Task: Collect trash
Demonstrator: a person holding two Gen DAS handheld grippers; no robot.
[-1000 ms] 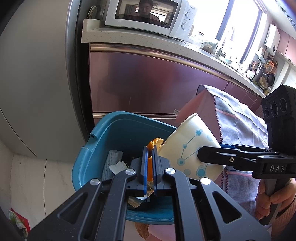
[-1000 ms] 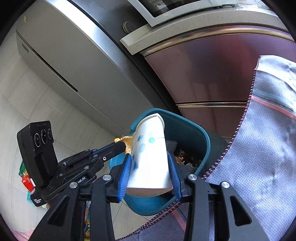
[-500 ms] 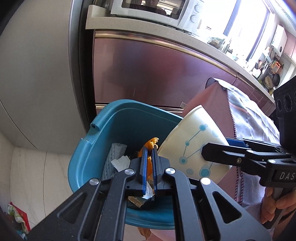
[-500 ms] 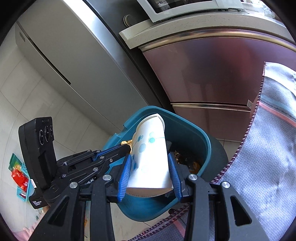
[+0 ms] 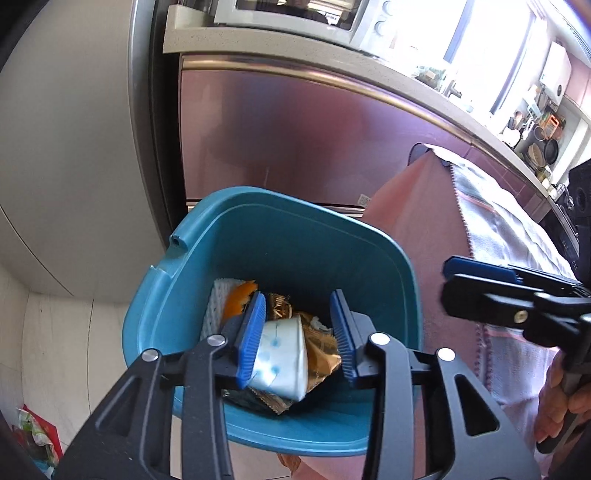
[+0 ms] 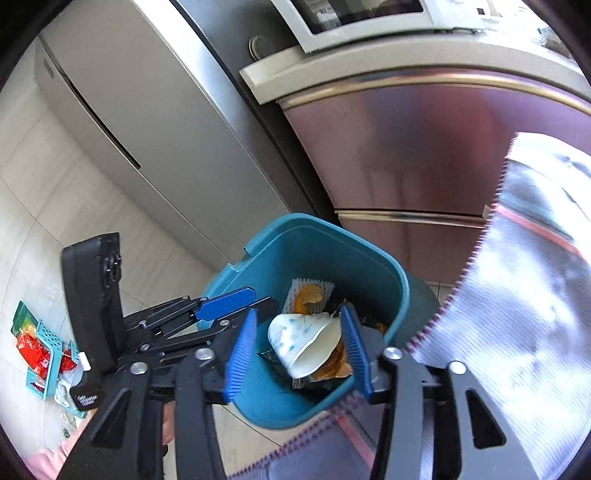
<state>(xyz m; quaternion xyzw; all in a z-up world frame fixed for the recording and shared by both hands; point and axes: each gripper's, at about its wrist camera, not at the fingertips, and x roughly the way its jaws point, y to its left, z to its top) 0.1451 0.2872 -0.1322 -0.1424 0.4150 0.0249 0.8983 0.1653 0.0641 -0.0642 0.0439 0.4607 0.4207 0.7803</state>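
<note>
A teal trash bin stands on the floor by a steel cabinet. A white paper cup with blue dots lies in the bin on gold wrappers. An orange peel rests on a white mesh sheet at the back of the bin. My left gripper is open and empty above the bin. My right gripper is open and empty above the bin, and shows at the right of the left wrist view.
A steel fridge stands left of the bin. A grey cloth with a red stripe covers a table edge right of the bin. A microwave sits on the counter above. Red packets in a teal tray lie on the floor at left.
Both grippers have opened. The cup has dropped from the right gripper into the bin, and the orange peel has dropped from the left gripper onto the mesh sheet.
</note>
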